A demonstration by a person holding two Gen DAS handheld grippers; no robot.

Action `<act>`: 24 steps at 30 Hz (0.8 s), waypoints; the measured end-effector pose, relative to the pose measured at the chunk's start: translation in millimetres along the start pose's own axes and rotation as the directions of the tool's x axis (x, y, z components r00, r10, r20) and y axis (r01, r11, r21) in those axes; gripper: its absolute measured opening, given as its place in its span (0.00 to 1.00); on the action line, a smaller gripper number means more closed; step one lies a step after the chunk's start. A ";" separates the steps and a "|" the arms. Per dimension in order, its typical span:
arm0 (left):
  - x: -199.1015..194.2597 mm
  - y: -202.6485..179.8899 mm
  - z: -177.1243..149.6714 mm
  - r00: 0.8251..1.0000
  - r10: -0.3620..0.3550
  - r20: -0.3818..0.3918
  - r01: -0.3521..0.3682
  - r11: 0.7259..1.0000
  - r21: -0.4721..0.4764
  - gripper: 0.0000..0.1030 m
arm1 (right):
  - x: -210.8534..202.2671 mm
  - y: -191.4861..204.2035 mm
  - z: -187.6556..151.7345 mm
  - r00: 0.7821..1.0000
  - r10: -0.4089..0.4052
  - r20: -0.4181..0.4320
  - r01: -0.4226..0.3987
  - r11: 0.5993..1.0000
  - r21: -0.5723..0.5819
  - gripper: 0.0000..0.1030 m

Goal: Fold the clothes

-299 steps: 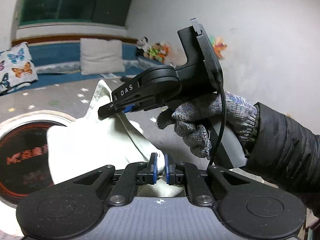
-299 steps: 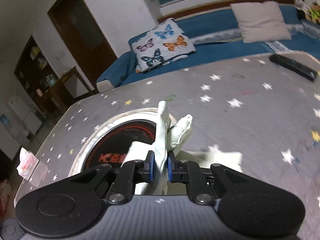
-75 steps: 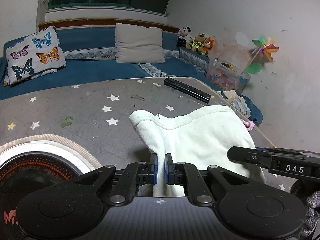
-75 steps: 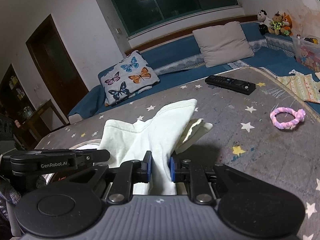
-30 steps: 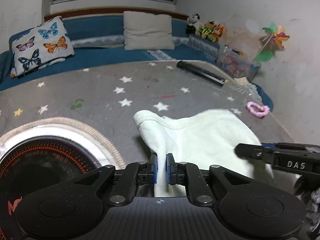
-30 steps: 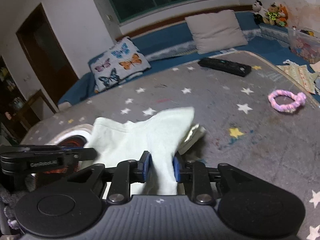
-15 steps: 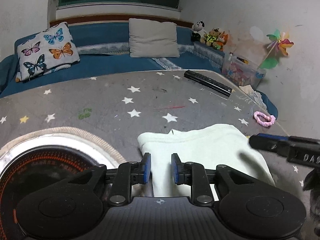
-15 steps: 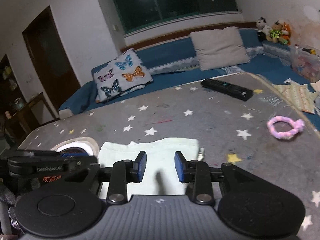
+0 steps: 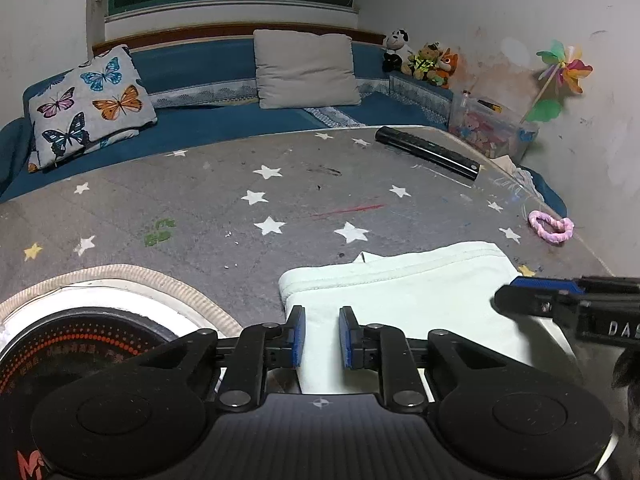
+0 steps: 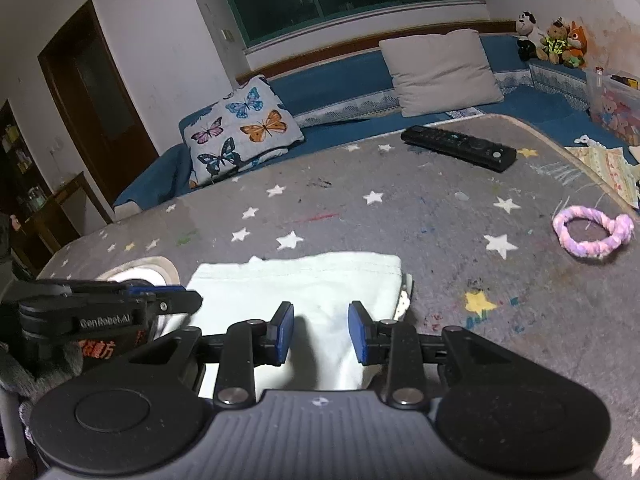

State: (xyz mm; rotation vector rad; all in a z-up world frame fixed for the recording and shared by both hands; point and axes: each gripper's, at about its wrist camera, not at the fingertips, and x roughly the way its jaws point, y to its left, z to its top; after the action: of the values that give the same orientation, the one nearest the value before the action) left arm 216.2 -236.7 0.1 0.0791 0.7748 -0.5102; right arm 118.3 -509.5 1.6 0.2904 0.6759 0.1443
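The garment [image 9: 408, 292], pale and folded into a flat rectangle, lies on the grey star-patterned mat [image 9: 240, 200], low in both wrist views and just ahead of the tongs.

The left gripper [image 9: 319, 336] hovers over the garment's left end with its blue pads parted by a moderate gap, and nothing is between them. The right gripper [image 10: 319, 334] stands over the garment's near edge, its pads spread wider, and it holds nothing either. In the left view the right gripper enters at 3 o'clock, over the garment's right end. In the right view the left gripper reaches in at 9 o'clock, over the garment's left end, held by a gloved hand [image 10: 24, 368].

A remote [image 9: 427, 153] lies on the mat at 1 o'clock from the garment, well apart. A pink braided ring [image 9: 551, 227] lies on the mat at 2 o'clock, near its edge. A round red-and-black disc [image 9: 72, 344] sits at 9 o'clock of the garment in the left view.
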 end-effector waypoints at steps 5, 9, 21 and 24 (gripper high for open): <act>-0.7 -0.1 0.8 1.000 -0.004 0.003 0.004 1.000 -0.015 0.20 | 5.1 -1.1 7.8 1.000 0.006 0.010 -0.006 1.000 0.007 0.29; -0.9 0.4 -0.9 1.000 -0.003 -0.006 0.003 1.000 -0.006 0.20 | 14.2 -4.5 8.2 1.000 0.000 -0.012 0.000 1.000 0.017 0.29; -35.4 -17.3 -27.5 0.998 -0.065 -0.018 0.065 0.997 0.044 0.20 | -40.3 8.6 -21.4 0.994 0.092 -0.054 -0.091 0.995 0.037 0.30; -44.3 -20.2 -40.1 0.997 -0.071 -0.030 0.073 0.995 0.061 0.20 | -48.7 8.9 -39.1 0.994 0.079 -0.072 -0.075 0.996 0.047 0.30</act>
State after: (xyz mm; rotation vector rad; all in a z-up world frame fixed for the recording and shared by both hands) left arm 154.2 -226.1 4.1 0.1169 0.7915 -0.6030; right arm 55.5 -503.5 4.4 0.3549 0.7421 0.2147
